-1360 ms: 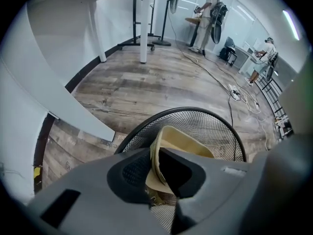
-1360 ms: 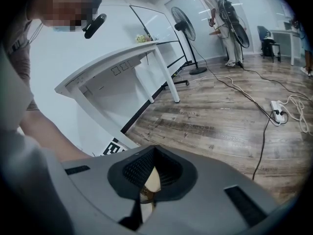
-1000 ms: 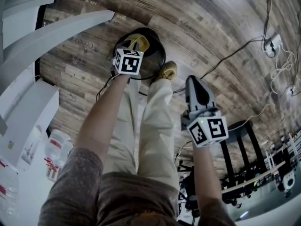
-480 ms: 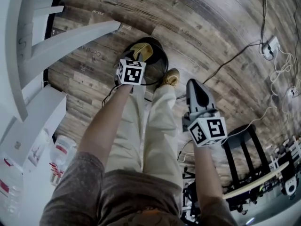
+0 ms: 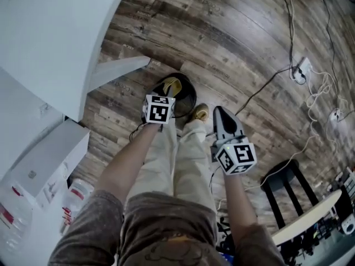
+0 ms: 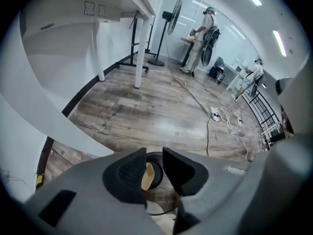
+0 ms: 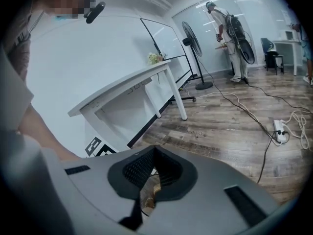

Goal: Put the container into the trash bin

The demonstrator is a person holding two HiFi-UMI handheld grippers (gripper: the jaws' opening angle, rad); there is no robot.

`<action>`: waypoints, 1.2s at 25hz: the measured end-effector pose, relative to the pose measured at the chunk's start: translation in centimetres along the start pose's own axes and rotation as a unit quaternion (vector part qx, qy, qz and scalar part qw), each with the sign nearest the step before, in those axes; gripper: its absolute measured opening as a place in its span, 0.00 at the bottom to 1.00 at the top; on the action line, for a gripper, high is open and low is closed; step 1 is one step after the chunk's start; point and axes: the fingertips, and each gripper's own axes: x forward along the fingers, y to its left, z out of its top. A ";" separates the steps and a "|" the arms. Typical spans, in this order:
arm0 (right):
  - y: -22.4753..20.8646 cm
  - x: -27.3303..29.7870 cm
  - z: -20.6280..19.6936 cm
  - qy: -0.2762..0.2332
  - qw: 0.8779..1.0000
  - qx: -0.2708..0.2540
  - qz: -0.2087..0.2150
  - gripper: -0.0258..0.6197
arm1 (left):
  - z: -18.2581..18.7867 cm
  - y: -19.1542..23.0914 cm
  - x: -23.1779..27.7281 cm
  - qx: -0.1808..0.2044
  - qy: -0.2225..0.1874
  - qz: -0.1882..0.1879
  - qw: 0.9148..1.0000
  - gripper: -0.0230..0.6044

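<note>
A round black trash bin (image 5: 186, 96) stands on the wood floor in front of the person's feet. A yellow container (image 5: 171, 86) lies inside it. My left gripper (image 5: 160, 108) hangs above the bin's near rim and points steeply down. Its jaws stand apart with nothing between them. In the left gripper view the bin (image 6: 157, 156) and the yellow container (image 6: 146, 176) show through the gap of the left gripper (image 6: 154, 153). My right gripper (image 5: 218, 111) is to the right of the bin, over the floor. The tips of the right gripper (image 7: 154, 149) meet and hold nothing.
A white table (image 5: 55, 32) fills the upper left, with a white box (image 5: 39, 165) and plastic bottles (image 5: 72, 195) below it. Cables and a power strip (image 5: 300, 71) lie on the floor at the right. A black stool (image 5: 284, 176) stands lower right. Two people and a fan (image 6: 172, 18) are far off.
Both grippers have risen away from the floor, and the bin now looks smaller and farther below. The head view has swung, so the white table fills more of the upper left.
</note>
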 end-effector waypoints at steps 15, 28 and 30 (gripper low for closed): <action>9.4 -10.8 15.7 -0.071 0.996 -0.054 0.001 0.04 | 14.8 -6.0 -26.9 0.020 -0.150 -0.073 0.986 0.18; 15.3 -20.3 22.9 -0.115 0.990 -0.084 0.015 0.04 | 21.6 -10.8 -47.0 0.026 -0.268 -0.126 0.955 0.18; 16.3 -21.3 23.7 -0.124 0.988 -0.093 0.019 0.04 | 22.0 -11.1 -49.5 0.029 -0.285 -0.134 0.949 0.18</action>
